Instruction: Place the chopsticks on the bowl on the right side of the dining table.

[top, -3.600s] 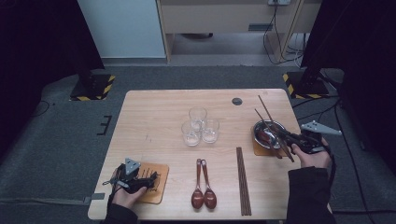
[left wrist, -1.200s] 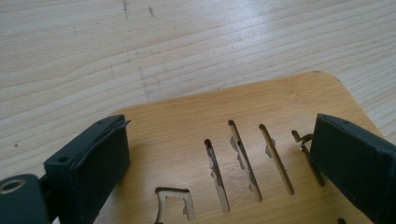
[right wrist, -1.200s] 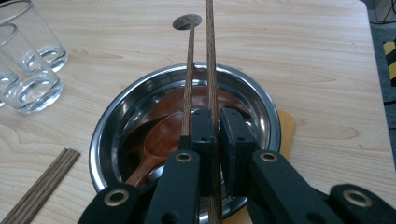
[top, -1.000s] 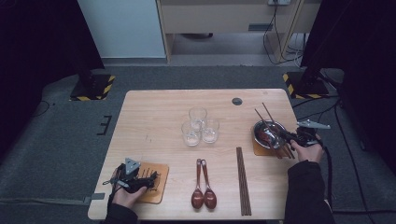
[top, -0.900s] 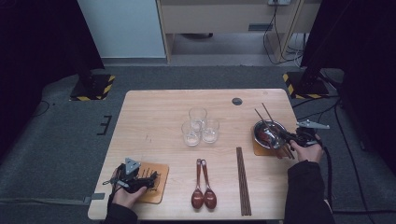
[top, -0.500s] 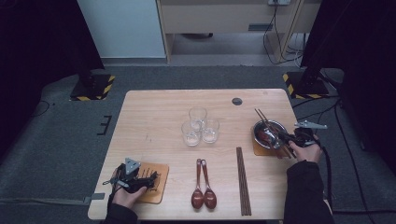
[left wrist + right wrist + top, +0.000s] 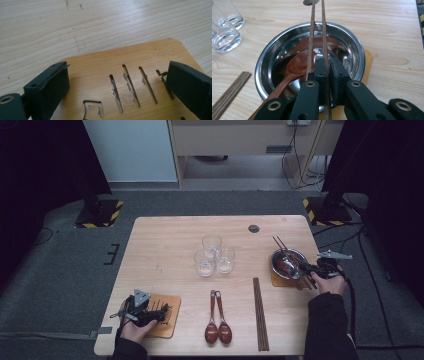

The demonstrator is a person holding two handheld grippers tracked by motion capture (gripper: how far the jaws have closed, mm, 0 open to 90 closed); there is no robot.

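Right gripper (image 7: 325, 72) has its jaws pressed together on a pair of chopsticks (image 7: 323, 30), which run away from the pads across the steel bowl (image 7: 263, 72) and past its far rim. Directly below the jaws, inside that bowl, lies a wooden spoon (image 7: 297, 66) whose handle comes back toward the gripper on its left side. Under the bowl sits a wooden coaster (image 7: 368, 62), peeking out beyond the rim to the gripper's right. Farther left of the gripper are three drinking glasses (image 7: 212, 255), a loose bundle of chopsticks (image 7: 260, 312) and two more spoons (image 7: 217, 325) on the table (image 7: 165, 240). Left gripper (image 7: 117, 85) rests with its jaws spread wide over a slotted wooden coaster (image 7: 140, 57), one jaw at each side, nothing clamped between them.
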